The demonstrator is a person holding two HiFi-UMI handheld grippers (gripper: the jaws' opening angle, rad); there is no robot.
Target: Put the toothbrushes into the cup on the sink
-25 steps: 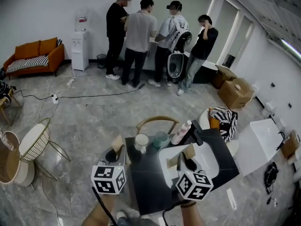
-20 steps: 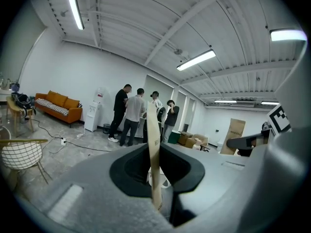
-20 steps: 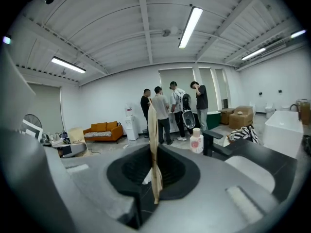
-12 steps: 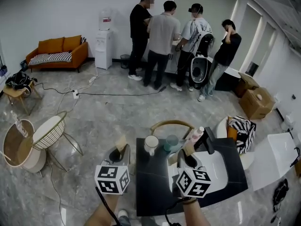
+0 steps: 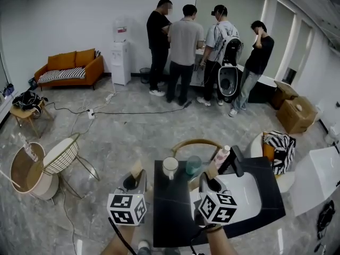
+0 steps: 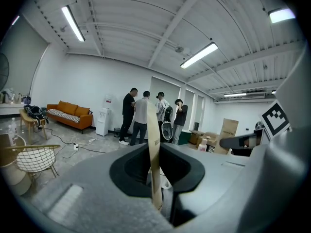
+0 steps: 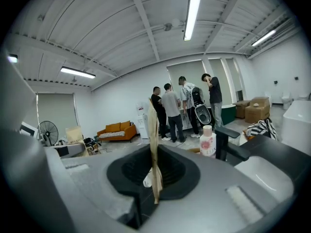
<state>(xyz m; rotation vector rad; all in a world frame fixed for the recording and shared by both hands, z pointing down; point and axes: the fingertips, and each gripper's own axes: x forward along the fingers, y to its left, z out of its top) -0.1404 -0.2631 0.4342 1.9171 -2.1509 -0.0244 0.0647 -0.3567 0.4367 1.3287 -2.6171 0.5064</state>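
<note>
A black counter [image 5: 170,211] holds a white sink basin [image 5: 245,198]. At its far edge stand a white cup [image 5: 170,166] and a teal cup [image 5: 193,164]. My left gripper [image 5: 136,176] hovers off the counter's left edge, near the white cup, shut on a flat tan toothbrush [image 5: 137,169]. In the left gripper view that toothbrush [image 6: 153,144] stands edge-on between the closed jaws of the left gripper [image 6: 155,188]. My right gripper [image 5: 209,179] is over the basin's left rim, just right of the teal cup, shut on a second tan toothbrush [image 5: 213,170]. That toothbrush [image 7: 152,130] rises from the right gripper [image 7: 155,183].
A pink-labelled bottle [image 5: 222,155] and a black faucet [image 5: 235,161] stand right of the cups. A round-backed chair [image 5: 196,142] sits behind the counter and a wire chair [image 5: 61,155] to the left. Several people [image 5: 186,47] stand far back.
The head view has swung, so the room has shifted in frame. My right gripper with its toothbrush has drifted a little left, closer to the teal cup. Both grips are unchanged.
</note>
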